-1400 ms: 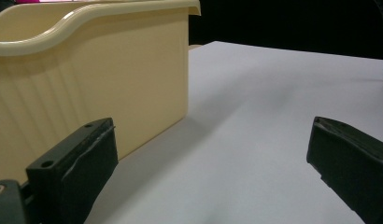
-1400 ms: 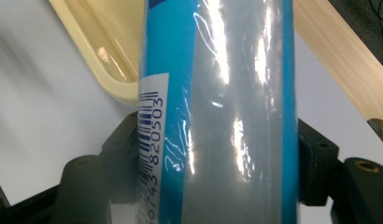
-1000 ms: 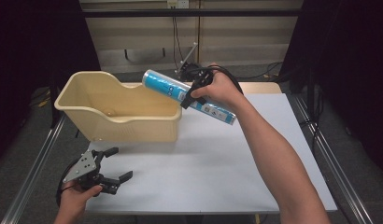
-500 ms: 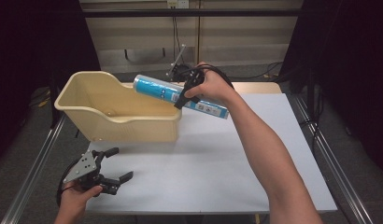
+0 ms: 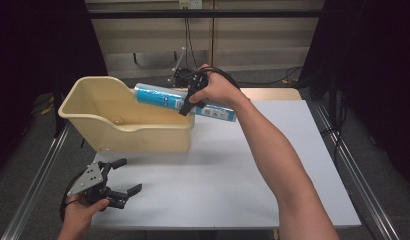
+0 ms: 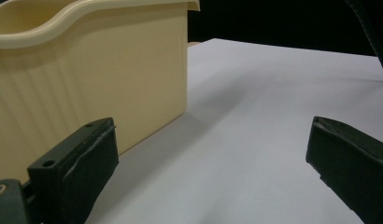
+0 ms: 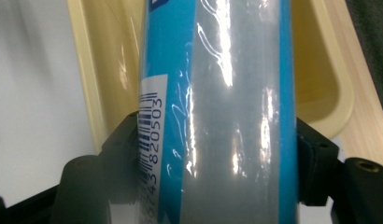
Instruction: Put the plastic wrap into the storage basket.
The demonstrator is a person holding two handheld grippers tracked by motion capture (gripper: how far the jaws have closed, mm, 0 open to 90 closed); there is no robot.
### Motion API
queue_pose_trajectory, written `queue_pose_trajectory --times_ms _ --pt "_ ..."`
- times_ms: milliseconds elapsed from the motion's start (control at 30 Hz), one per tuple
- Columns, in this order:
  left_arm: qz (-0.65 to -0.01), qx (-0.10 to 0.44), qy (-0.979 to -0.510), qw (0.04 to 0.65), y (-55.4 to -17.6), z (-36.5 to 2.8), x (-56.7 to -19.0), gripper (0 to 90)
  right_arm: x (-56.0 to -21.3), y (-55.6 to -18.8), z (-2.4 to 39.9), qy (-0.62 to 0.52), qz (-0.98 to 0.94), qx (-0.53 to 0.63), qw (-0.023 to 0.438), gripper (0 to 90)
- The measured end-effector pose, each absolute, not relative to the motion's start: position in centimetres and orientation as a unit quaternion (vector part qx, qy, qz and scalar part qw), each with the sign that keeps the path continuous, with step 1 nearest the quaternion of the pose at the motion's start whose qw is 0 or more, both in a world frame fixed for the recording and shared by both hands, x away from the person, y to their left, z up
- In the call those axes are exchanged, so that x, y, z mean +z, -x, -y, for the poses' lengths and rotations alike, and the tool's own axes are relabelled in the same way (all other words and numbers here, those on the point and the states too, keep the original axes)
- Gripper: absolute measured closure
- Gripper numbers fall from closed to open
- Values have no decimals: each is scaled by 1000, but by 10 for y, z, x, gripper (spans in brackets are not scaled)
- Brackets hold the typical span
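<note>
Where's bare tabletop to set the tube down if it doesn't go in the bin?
Bare white table lies right of the cream bin and in front of it, up to the open left gripper. The crowded spot is the bin's rim, where the right gripper holds the blue tube.

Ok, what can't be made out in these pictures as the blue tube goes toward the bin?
- Brand text on the blue plastic-wrapped tube: too small in the high view, cut off by the top edge in the right gripper view.
- Right gripper fingers: mostly covered by the hand, high view.
- Floor of the cream plastic bin: partly hidden by its near wall.

Blue tube (image 7: 217, 112): barcode digits "820503" readable, rest cut off.
</note>
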State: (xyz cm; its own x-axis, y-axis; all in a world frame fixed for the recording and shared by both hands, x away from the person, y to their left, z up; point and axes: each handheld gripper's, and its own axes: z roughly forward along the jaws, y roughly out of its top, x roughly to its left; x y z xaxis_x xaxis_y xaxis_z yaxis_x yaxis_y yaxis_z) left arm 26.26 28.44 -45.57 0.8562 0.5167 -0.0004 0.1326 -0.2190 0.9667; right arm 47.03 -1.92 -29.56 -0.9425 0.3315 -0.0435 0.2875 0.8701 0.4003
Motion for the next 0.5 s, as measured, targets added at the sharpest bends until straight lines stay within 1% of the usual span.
queue_pose_trajectory --times_ms 200,233,333,367,500 --pt "-212 164 -765 585 -262 -284 -456 22 -303 -469 9 -138 -970 191 59 318" --pt "-219 173 -758 589 -261 -283 -457 23 -304 -469 7 -136 -971 189 61 318" --pt "-216 175 -761 586 -261 -284 -456 22 -303 -471 6 -130 -972 187 60 318" --pt "-211 165 -768 582 -262 -286 -456 23 -304 -471 6 -130 -971 189 61 317" --pt "-214 165 -767 582 -262 -287 -456 22 -303 -471 5 -126 -973 182 62 315"
